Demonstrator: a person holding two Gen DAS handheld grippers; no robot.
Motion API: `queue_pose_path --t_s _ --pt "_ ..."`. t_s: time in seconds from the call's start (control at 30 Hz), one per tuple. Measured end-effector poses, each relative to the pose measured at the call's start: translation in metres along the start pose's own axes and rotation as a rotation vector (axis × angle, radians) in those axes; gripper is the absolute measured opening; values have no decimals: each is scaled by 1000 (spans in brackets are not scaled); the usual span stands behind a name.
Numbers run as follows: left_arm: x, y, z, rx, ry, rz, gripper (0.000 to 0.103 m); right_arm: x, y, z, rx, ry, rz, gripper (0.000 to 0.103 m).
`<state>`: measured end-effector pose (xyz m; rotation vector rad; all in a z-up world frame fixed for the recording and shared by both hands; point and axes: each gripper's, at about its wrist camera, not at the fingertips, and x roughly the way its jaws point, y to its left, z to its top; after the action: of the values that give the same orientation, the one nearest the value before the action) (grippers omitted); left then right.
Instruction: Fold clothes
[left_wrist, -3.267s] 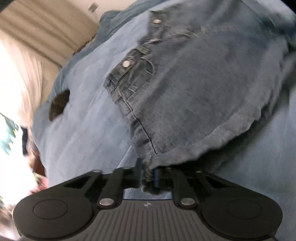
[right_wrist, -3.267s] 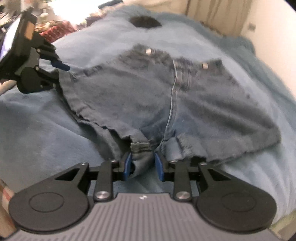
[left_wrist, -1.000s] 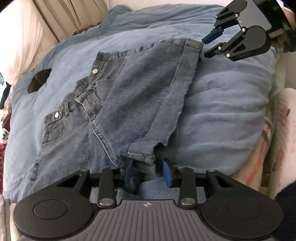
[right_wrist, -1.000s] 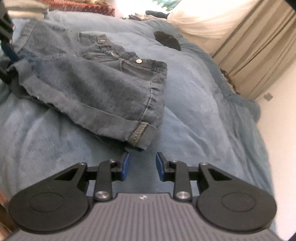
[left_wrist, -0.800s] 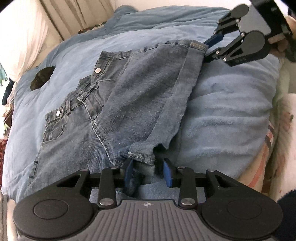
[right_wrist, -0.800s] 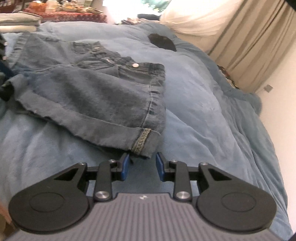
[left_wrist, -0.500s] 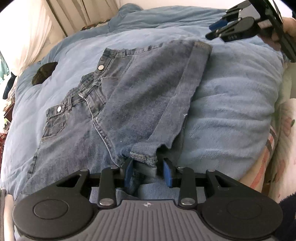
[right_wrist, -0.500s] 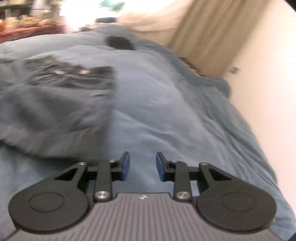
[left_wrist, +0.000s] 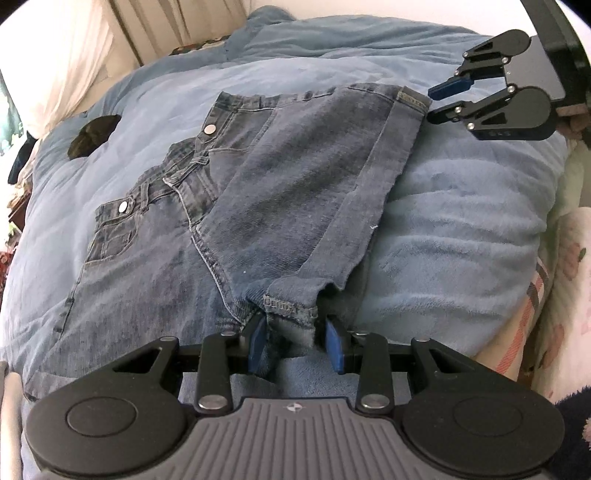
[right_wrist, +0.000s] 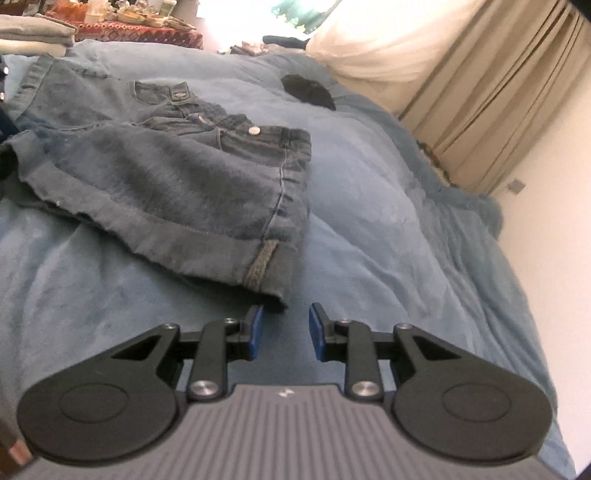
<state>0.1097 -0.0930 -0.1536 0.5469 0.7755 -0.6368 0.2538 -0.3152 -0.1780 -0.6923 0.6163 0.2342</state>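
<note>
Blue denim shorts (left_wrist: 295, 184) lie on a light blue blanket (left_wrist: 461, 221), one half folded over the other. My left gripper (left_wrist: 295, 345) rests at the near hem. The hem's stitched corner lies between its blue pads, and a gap shows beside the right-hand pad, so it is open. My right gripper (left_wrist: 439, 103) hovers at the far folded corner, just off the cloth. In the right wrist view the shorts (right_wrist: 166, 177) spread to the left, and the right gripper (right_wrist: 286, 330) stands open with nothing between its pads, the cuffed corner just ahead of it.
A dark patch (left_wrist: 92, 134) sits on the blanket beyond the shorts. Curtains (right_wrist: 480, 110) and a white wall stand behind the bed. Folded clothes (right_wrist: 33, 37) are stacked at the far left. A patterned cover (left_wrist: 565, 258) hangs along the bed's right edge.
My right gripper swung off to the right, away from the shorts' corner, then came back to it. The left gripper and the shorts have stayed as they were.
</note>
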Motion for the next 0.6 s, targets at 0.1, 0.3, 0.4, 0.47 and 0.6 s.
queue_pose_path --t_s 0.1,0.3,0.4,0.47,0.6 --pt "-2 0 -1 -8 -3 4 35 4 -3 8 26 -50 -44 30" --pt "1 -6 -1 9 -13 7 35 2 -9 14 25 -99 -93 27" --pt "8 -11 -1 42 -2 11 27 2 -26 19 195 -51 -38 5" --pt "9 -14 -2 80 0 21 21 5 -45 18 357 -4 -11 7" --pt "7 -14 -4 114 0 29 18 10 -53 11 387 32 7 20"
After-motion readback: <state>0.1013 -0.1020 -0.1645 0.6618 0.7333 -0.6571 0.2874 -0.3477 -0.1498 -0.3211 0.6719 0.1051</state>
